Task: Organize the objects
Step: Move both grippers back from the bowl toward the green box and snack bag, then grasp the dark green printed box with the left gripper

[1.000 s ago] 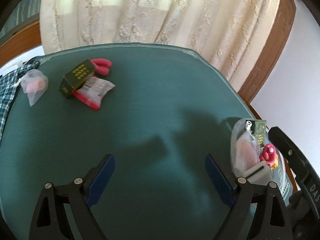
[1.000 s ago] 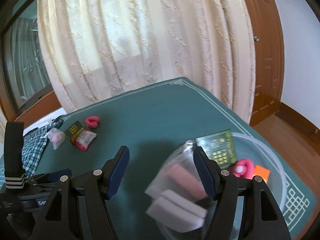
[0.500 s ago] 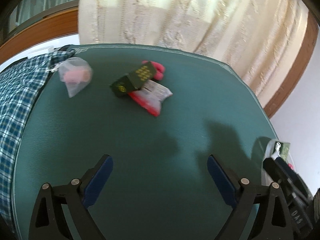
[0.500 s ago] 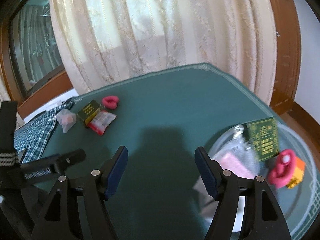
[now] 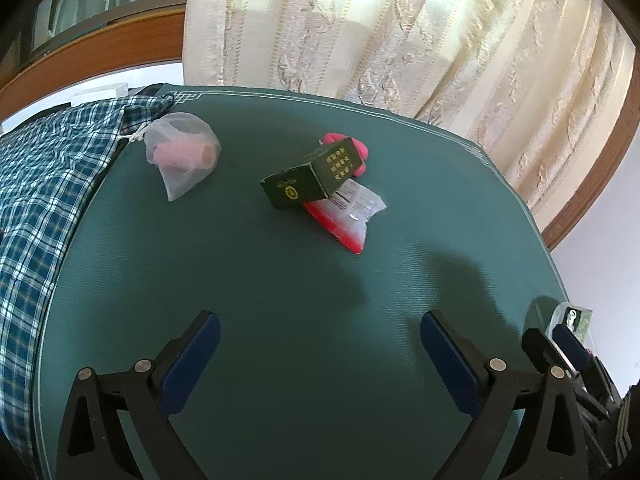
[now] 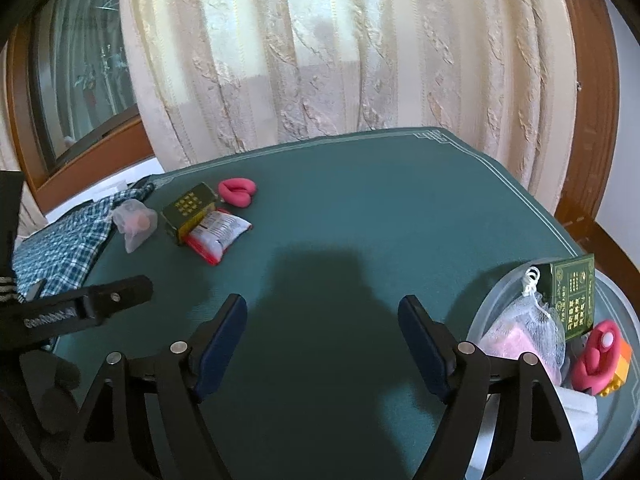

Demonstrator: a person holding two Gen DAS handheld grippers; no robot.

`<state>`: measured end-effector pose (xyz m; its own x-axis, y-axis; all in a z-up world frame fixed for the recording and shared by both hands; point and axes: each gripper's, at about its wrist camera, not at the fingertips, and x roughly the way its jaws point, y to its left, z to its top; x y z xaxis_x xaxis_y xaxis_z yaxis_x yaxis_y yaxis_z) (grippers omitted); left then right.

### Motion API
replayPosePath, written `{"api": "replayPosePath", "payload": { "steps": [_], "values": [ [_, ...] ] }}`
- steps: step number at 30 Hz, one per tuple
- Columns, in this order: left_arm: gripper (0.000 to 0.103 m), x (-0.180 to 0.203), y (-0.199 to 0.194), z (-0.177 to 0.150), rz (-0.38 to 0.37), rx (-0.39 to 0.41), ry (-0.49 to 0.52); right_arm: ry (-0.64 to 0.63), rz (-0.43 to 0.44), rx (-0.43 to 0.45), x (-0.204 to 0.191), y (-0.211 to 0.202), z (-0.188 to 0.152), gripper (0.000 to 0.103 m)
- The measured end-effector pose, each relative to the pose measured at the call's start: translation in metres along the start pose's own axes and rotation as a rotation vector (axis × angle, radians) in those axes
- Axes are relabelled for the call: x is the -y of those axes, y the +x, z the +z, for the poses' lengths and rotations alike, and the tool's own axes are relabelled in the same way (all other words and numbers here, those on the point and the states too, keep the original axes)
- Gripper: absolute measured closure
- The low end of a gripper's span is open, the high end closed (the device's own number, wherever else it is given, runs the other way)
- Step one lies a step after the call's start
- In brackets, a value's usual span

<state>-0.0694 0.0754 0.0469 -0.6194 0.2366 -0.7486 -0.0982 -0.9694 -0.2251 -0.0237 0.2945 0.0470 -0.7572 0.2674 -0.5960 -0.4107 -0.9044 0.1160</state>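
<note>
Green tabletop (image 6: 360, 208) holding a mesh pouch (image 6: 134, 220), dark green box (image 6: 188, 208), red packet (image 6: 218, 236) and pink toy (image 6: 237, 191) near its far-left corner, checked cloth (image 6: 64, 244) over the left edge, clear bowl (image 6: 624, 424) at the right edge.

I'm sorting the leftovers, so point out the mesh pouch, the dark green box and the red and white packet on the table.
mesh pouch (image 5: 182, 156): left wrist view, its bulging middle.
dark green box (image 5: 316, 174): left wrist view, its long side face.
red and white packet (image 6: 218, 236): right wrist view, its printed white face.

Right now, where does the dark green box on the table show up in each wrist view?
Left wrist: dark green box, upper centre, propped on the red-and-clear packet.
Right wrist: same box, far left of centre, beside the packet.
Shared landmark: the pink ring just behind it.
</note>
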Motion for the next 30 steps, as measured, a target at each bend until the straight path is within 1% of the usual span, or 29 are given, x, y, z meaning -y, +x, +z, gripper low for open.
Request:
{"api": "replayPosePath", "payload": {
  "steps": [7, 10, 13, 18, 22, 27, 30],
  "values": [
    [0.001, -0.005, 0.008, 0.001, 0.000, -0.014, -0.010, 0.065, -0.063, -0.001, 0.031, -0.001, 0.004, 0.024],
    [0.001, -0.004, 0.008, 0.004, 0.003, -0.010, -0.002, 0.071, -0.078, 0.019, 0.036, -0.006, 0.008, 0.024],
    [0.001, -0.005, 0.008, 0.009, 0.007, 0.001, -0.001, 0.047, -0.084, 0.063, 0.029, -0.014, 0.012, 0.024],
    [0.001, -0.011, 0.009, 0.022, 0.016, 0.019, -0.006, -0.035, -0.072, 0.126, 0.003, -0.021, 0.016, 0.024],
    [0.001, -0.018, 0.016, 0.036, 0.009, 0.016, -0.020, -0.067, -0.037, 0.114, -0.015, -0.013, 0.015, 0.024],
    [0.001, -0.024, 0.029, 0.054, -0.016, 0.010, -0.037, -0.094, -0.011, 0.096, -0.029, -0.003, 0.013, 0.024],
    [0.001, -0.024, 0.039, 0.065, -0.025, 0.011, -0.032, -0.093, 0.019, 0.063, -0.035, 0.008, 0.013, 0.024]
  ]
}}
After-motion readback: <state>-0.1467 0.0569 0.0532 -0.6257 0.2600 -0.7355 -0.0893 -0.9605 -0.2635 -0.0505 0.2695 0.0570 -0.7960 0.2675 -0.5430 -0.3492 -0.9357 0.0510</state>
